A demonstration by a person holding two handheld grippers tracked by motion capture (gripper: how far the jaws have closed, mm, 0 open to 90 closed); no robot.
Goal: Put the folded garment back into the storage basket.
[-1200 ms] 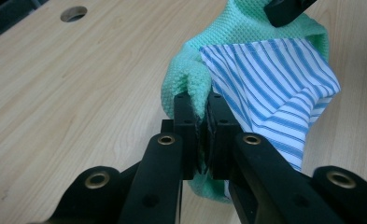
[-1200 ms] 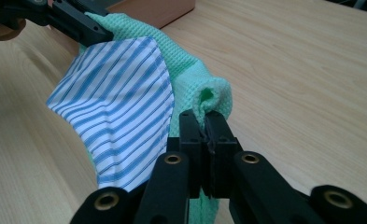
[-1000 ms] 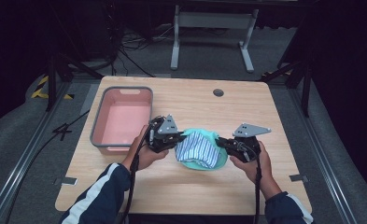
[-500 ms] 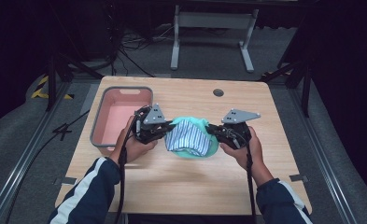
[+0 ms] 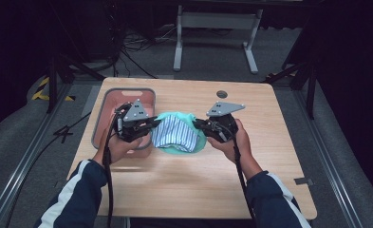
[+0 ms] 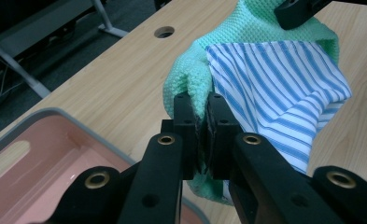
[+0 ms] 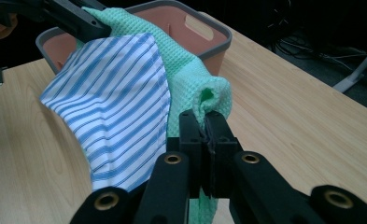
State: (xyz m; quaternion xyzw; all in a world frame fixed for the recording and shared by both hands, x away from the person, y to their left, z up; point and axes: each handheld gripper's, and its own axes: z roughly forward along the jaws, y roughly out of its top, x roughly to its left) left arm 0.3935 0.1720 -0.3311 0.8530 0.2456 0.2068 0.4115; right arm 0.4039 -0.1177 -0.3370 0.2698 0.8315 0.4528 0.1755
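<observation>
Dark room, grey floor, metal stand legs beyond the far edge. Wooden table at centre, small round hole near its far edge. Landmark: pink bin with grey rim, at the table's left side. Just right of the bin, green waffle cloth with a blue-striped cloth draped over it, the pair slung between the two tools. Left gripper over the bin's right rim, jaws pinched narrow on the green cloth's near-bin edge. Right gripper farther right of the bin, jaws closed tight on the green cloth's opposite edge. Striped cloth hangs on the person's side of the green one.
</observation>
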